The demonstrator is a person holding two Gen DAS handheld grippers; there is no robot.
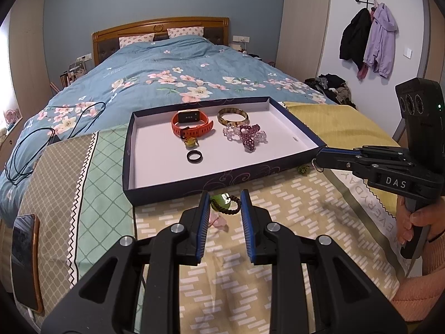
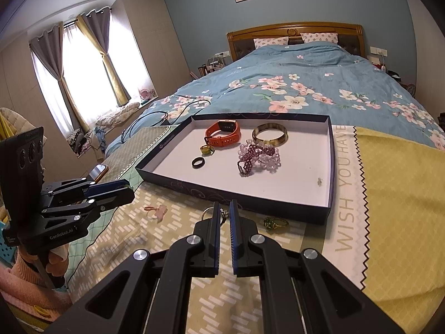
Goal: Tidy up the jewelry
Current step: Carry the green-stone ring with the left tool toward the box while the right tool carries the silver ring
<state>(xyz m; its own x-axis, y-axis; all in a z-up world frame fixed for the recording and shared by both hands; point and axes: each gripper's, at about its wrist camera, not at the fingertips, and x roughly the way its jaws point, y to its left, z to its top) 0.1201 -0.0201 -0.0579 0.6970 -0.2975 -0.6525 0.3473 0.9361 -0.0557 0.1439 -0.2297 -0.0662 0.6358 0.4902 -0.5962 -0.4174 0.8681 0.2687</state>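
Observation:
A dark blue tray (image 1: 194,186) with a white floor lies on the cloths at the foot of the bed. In it are an orange smartwatch (image 1: 192,125), an amber bangle (image 1: 233,115), purple and clear bead bracelets (image 1: 246,136), a yellow-green ring (image 1: 190,142) and a black ring (image 1: 194,156). My left gripper (image 1: 225,194) is shut on a dark beaded bracelet with a green bead (image 1: 235,208), just in front of the tray. My right gripper (image 2: 224,206) is shut on a thin silver ring (image 2: 207,212) near the tray's front right corner.
A green ring (image 2: 275,222) lies on the patterned cloth (image 2: 194,292) beside the right gripper. A pink trinket (image 2: 158,212) lies further left. A phone (image 1: 25,258) rests at the left edge, and black cables (image 1: 27,150) trail over the floral duvet.

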